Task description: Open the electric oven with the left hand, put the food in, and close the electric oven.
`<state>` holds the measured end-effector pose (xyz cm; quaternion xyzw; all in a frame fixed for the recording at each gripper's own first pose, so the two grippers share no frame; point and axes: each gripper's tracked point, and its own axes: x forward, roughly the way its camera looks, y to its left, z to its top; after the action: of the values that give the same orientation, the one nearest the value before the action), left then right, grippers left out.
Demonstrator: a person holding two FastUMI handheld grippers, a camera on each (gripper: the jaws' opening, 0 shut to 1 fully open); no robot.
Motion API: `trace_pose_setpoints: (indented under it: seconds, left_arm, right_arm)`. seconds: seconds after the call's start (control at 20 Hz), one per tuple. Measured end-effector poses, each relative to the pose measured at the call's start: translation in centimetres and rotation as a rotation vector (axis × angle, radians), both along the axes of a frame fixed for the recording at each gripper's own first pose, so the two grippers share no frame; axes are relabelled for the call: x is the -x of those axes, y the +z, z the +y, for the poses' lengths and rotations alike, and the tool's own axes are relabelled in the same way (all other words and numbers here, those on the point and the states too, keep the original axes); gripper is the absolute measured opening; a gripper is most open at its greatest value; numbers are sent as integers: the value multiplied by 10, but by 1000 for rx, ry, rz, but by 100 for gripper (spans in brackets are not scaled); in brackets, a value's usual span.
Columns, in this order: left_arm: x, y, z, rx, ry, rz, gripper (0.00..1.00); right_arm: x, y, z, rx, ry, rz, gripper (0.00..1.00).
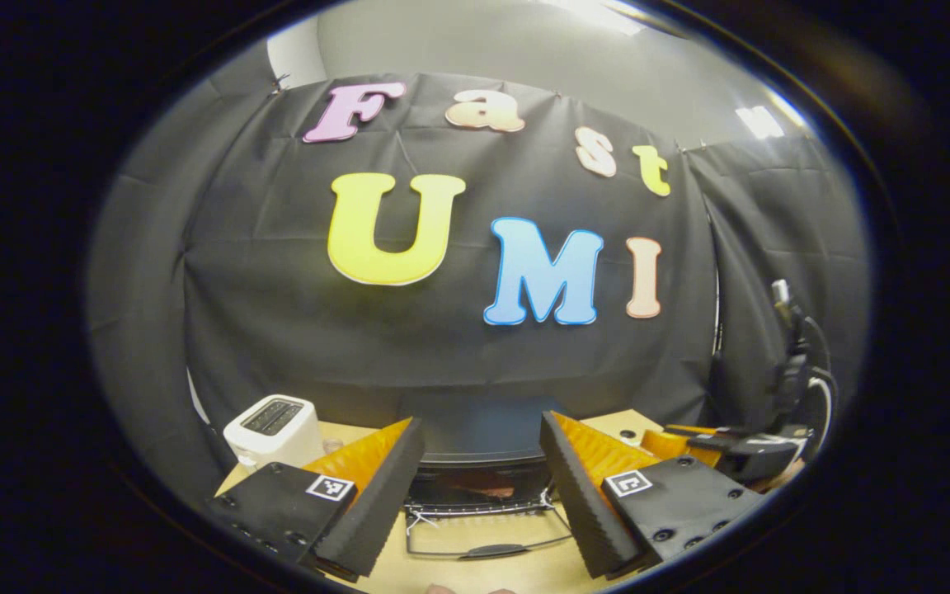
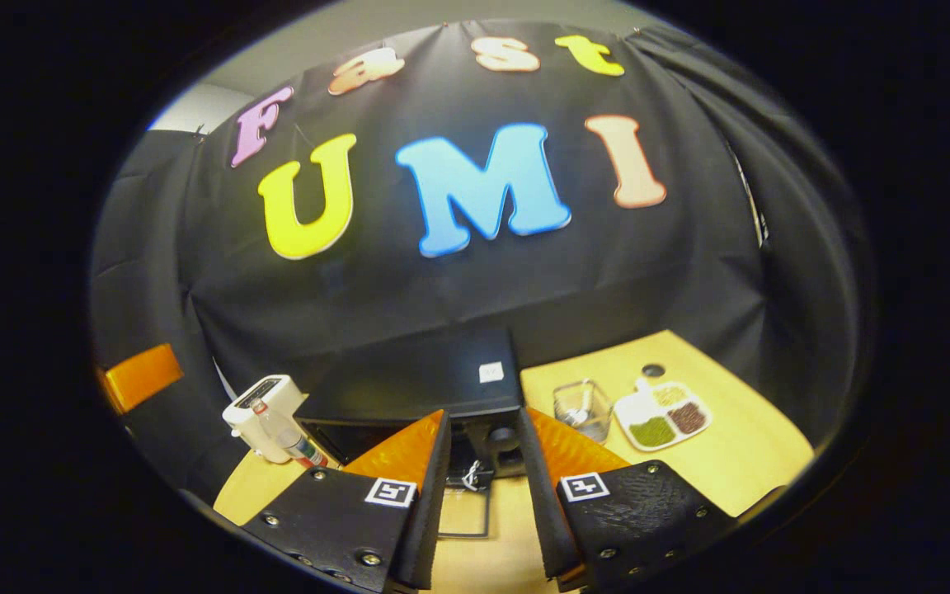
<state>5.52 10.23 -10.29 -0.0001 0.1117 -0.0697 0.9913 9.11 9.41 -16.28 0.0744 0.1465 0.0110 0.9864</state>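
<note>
In the left gripper view, a white toaster (image 1: 275, 429) stands at the left on the wooden table (image 1: 475, 569). The left gripper (image 1: 483, 503) has its fingers spread apart with nothing between them. Straight ahead between them sits the black oven (image 1: 475, 466), its door (image 1: 487, 536) dropped flat onto the table, with a reddish piece of food (image 1: 475, 488) on the rack inside. The other gripper (image 1: 739, 450) is at the far right.

In the right gripper view, the toaster (image 2: 265, 412) stands left of the oven (image 2: 417, 388). The right gripper (image 2: 483, 511) is also spread and empty, above the lowered door (image 2: 465, 516). Right of the oven stand a glass cup (image 2: 584, 408) and a divided white dish (image 2: 663, 417) of beans.
</note>
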Motion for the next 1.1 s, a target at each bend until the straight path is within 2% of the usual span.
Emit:
trace_pose_setpoints:
  seconds: [0.2,0.25,0.3,0.35,0.5,0.55,0.7,0.85,1.1]
  left_arm:
    - [11,19,-33,32,-4,-54,98]
    - [13,23,-44,34,-13,-64,95]
    - [15,26,-53,28,-19,-73,99]
    - [16,29,-59,23,-22,-82,99]
    - [20,33,-74,22,-27,-94,99]
    - [21,31,-77,20,-27,-93,99]
    - [20,23,-83,7,-12,-80,97]
    - [19,-10,-81,-10,13,7,95]
    - [23,-100,-68,-27,40,269,99]
  right_arm:
    - [27,58,-22,71,-33,-135,49]
    - [34,67,-25,75,-24,-154,50]
    - [38,77,-26,76,-20,-169,60]
    - [44,88,-29,69,-16,-179,53]
    - [49,109,-37,71,1,-233,63]
    - [49,113,-40,69,4,-243,73]
    - [49,114,-46,60,13,-247,73]
    - [46,110,-51,58,18,-244,73]
    - [45,107,-55,49,26,-226,73]
